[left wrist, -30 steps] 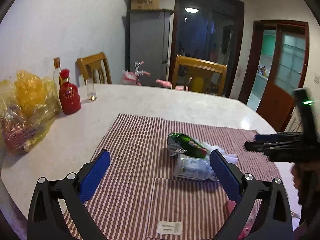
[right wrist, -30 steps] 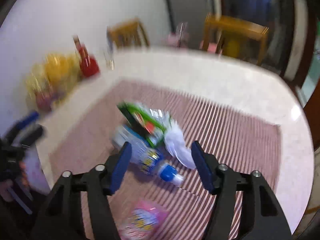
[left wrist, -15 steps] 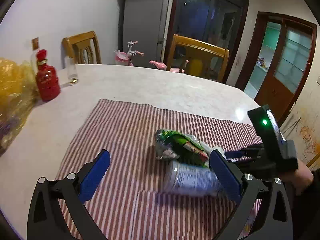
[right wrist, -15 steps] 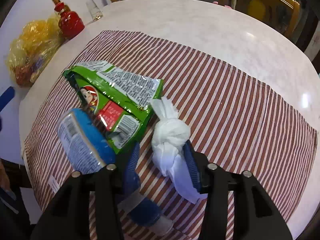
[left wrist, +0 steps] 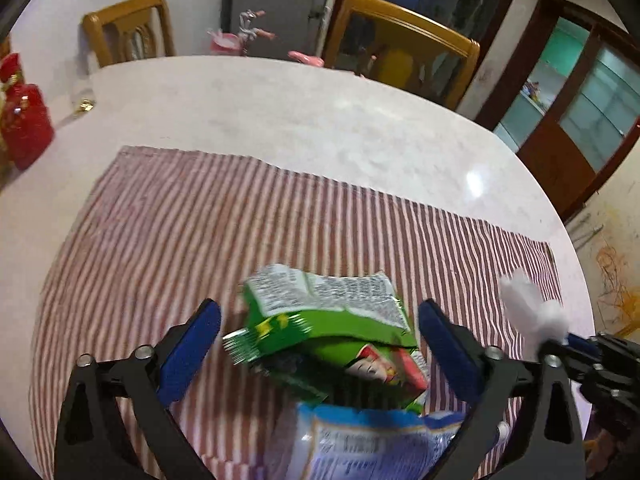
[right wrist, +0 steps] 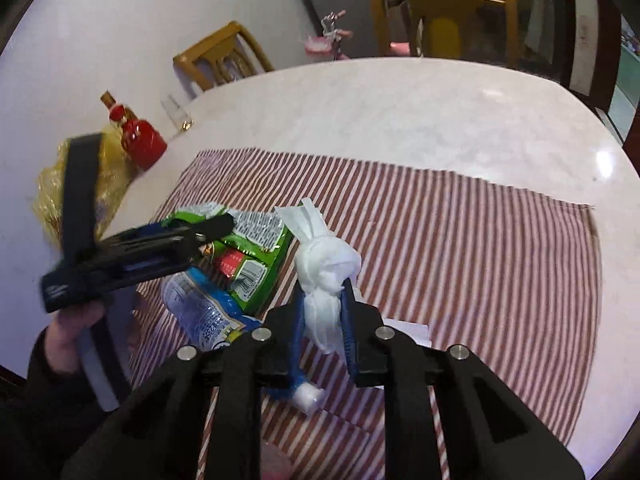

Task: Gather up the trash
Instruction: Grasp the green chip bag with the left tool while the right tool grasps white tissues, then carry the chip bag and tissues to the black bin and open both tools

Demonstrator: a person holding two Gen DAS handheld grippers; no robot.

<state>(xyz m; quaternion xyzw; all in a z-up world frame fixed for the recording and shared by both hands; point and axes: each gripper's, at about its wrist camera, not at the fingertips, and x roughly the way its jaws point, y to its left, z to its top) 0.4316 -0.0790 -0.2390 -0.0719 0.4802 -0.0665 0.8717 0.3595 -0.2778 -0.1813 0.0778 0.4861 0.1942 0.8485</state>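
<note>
Three bits of trash on the striped cloth (right wrist: 460,248): one green snack wrapper (left wrist: 324,336), one crushed blue-label bottle (right wrist: 204,312), one knotted white tissue (right wrist: 326,268). Right gripper (right wrist: 322,312) is clamped on the tissue, lifted; left gripper (left wrist: 320,336) is spread wide around the wrapper. Only the right view shows the yellow bag (right wrist: 108,176)

We see dim indoor light, a small glare spot on the table (left wrist: 474,180), motion blur on the green wrapper (left wrist: 320,320), and strong fisheye bending at the edges.
</note>
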